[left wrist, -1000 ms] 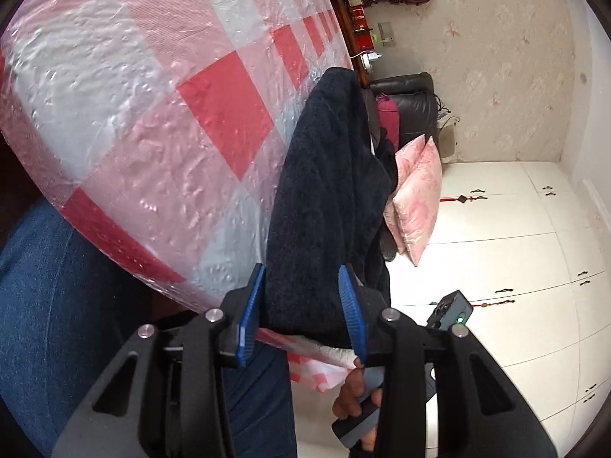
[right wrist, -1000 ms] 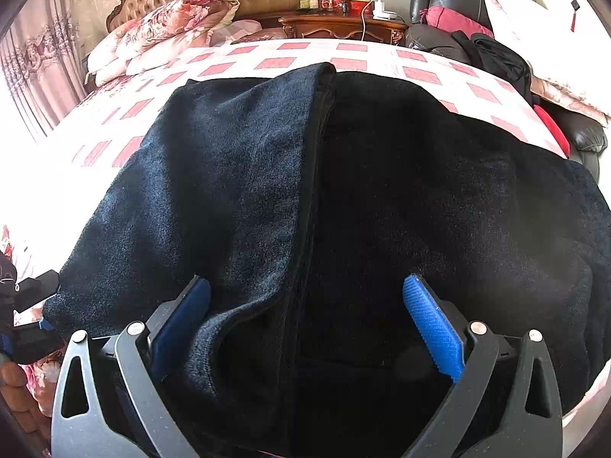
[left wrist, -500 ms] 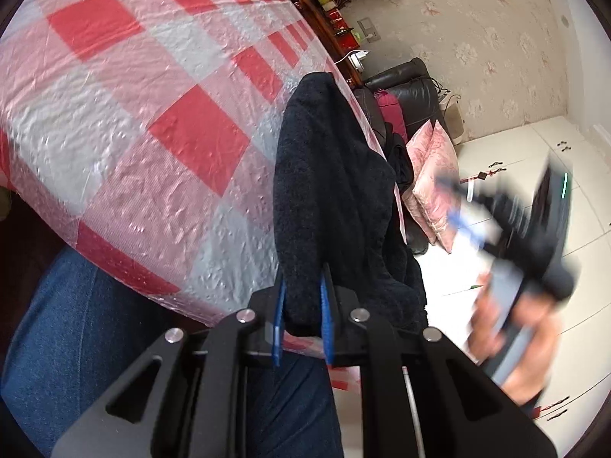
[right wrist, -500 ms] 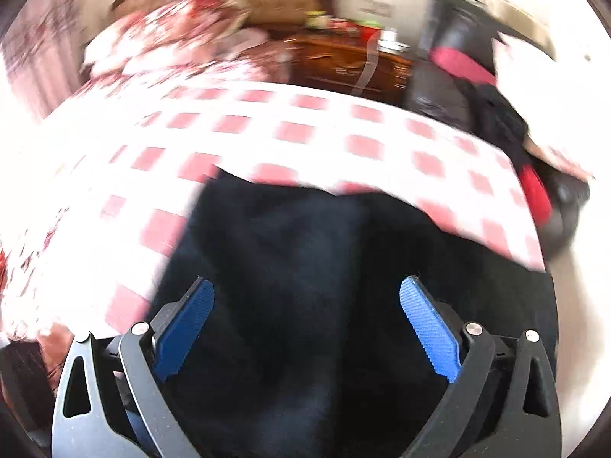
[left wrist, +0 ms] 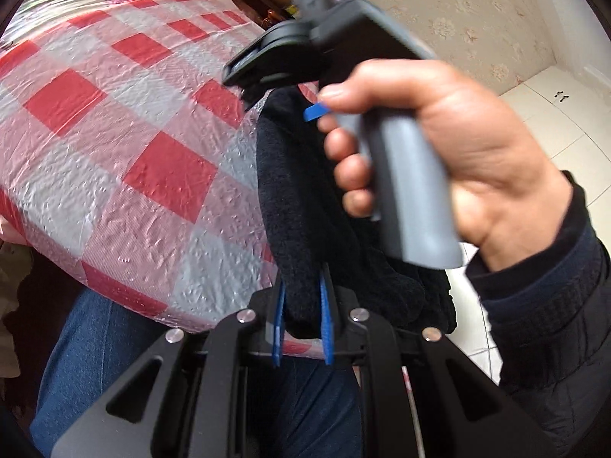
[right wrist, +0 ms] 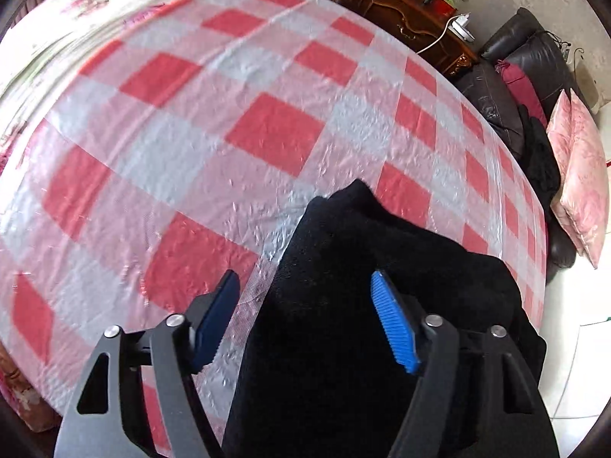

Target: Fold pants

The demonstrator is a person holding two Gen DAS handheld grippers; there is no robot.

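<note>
The dark fleece pants point(left wrist: 301, 206) hang bunched over the near edge of the bed. My left gripper point(left wrist: 301, 324) is shut on their lower edge. My right gripper point(right wrist: 305, 320) is open, its blue pads point(right wrist: 393, 328) spread either side of the pants point(right wrist: 362, 305), held above them without gripping. In the left wrist view the right gripper point(left wrist: 290, 72), held in a hand, hovers over the top of the pants.
The bed carries a red and white checked plastic cover point(right wrist: 229, 133). A wooden nightstand point(right wrist: 412, 23), a black leather chair point(right wrist: 515, 87) and pink cushions point(right wrist: 580, 175) stand beyond the bed. My jeans-clad leg point(left wrist: 114, 362) is at the near bed edge.
My left gripper closed on the pants' edge. My right gripper lifted off the spread pants and moved over to their bunched top, still open. The pants went from spread flat to gathered.
</note>
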